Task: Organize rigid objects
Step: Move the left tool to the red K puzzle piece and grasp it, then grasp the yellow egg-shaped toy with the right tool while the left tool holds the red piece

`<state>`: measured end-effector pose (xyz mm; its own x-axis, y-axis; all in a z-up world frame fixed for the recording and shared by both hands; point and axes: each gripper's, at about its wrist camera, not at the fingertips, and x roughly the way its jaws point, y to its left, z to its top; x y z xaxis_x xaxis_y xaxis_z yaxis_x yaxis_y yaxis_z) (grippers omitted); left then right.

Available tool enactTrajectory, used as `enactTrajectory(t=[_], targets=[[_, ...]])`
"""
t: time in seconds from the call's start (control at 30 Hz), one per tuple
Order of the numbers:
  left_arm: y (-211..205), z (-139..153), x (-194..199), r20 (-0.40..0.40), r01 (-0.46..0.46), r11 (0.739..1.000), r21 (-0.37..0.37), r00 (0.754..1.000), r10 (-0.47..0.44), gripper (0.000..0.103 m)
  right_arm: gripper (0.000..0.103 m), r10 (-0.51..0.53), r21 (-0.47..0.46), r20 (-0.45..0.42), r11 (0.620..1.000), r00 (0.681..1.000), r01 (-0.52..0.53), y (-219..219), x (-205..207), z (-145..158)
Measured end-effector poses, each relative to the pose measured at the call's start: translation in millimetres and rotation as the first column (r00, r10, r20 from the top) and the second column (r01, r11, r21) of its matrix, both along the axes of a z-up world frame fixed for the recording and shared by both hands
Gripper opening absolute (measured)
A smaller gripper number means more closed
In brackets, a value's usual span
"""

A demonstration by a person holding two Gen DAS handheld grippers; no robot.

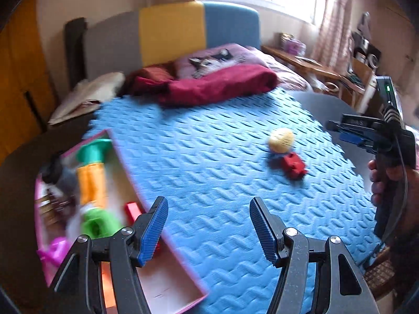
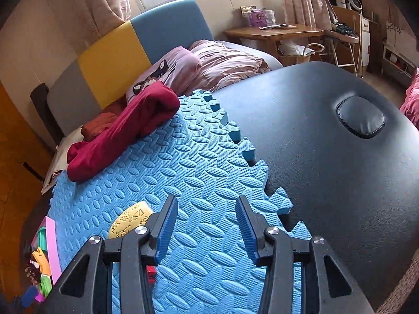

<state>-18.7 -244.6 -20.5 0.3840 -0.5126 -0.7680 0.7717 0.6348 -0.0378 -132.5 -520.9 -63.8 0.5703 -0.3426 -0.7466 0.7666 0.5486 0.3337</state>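
On the far left we see the pink box (image 1: pixel 180 269) at the edge of the blue foam mat (image 1: pixel 209 157). It already holds toys: a green and orange spool toy (image 1: pixel 93 172), a small red block (image 1: pixel 132 209) and a pink piece (image 1: pixel 53 251). Our left gripper (image 1: pixel 209 225) hangs over the box edge, its jaws spread with nothing between them.

Further right on the mat lie the two things not put away yet: a yellow ball (image 1: pixel 281 140) with a bumpy pattern and a red toy block (image 1: pixel 294 166), touching each other. We think both are light, hard plastic. The ball is round and may roll or slip, so we would pinch it across its middle. The block has flat sides, which are easier to hold.

Our right gripper (image 2: pixel 207 225) is just beside the ball, jaws partly spread and holding nothing. A dark red cloth (image 2: pixel 123 130) lies well away at the back. Nothing blocks the way to the box.
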Motion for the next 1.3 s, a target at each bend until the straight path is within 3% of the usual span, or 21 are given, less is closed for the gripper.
enactTrajectory(t=[0.33, 0.6, 0.83, 0.93, 0.97, 1.3], targets=[[-80.2, -25.7, -4.4, -0.138, 0.115, 0.993, 0.006, 0.984, -0.114, 0.066, 0.047, -0.003, 0.009, 0.054, 1.000, 0.999, 0.003, -0.9, -6.7, 7.8], [-132.2, -43.5, -3.7, -0.216, 0.136, 0.991, 0.001, 0.967, -0.133, 0.066, 0.047, -0.021, 0.050, 0.098, 0.999, 0.995, 0.017, -7.4, -13.0, 7.9], [-162.4, -57.7, -4.5, -0.169, 0.121, 0.991, 0.047, 0.979, -0.112, 0.064, 0.047, -0.017, 0.064, 0.115, 0.998, 0.993, 0.010, -8.0, -13.2, 7.3], [-163.8, -59.6, -13.3, -0.072, 0.129, 0.988, 0.082, 0.990, -0.124, 0.037, 0.047, -0.015, 0.067, 0.114, 0.998, 0.993, 0.007, -8.5, -12.6, 6.5], [-160.6, -60.7, -15.8, -0.048, 0.134, 0.987, 0.084, 0.990, -0.131, 0.033, 0.047, -0.012, 0.067, 0.114, 0.998, 0.993, 0.004, -8.1, -12.2, 6.4], [-96.2, -64.6, -19.8, 0.023, 0.148, 0.989, 0.027, 0.989, -0.149, 0.033, 0.047, 0.027, 0.093, 0.083, 0.995, 0.996, -0.035, -6.1, -4.0, -1.5]])
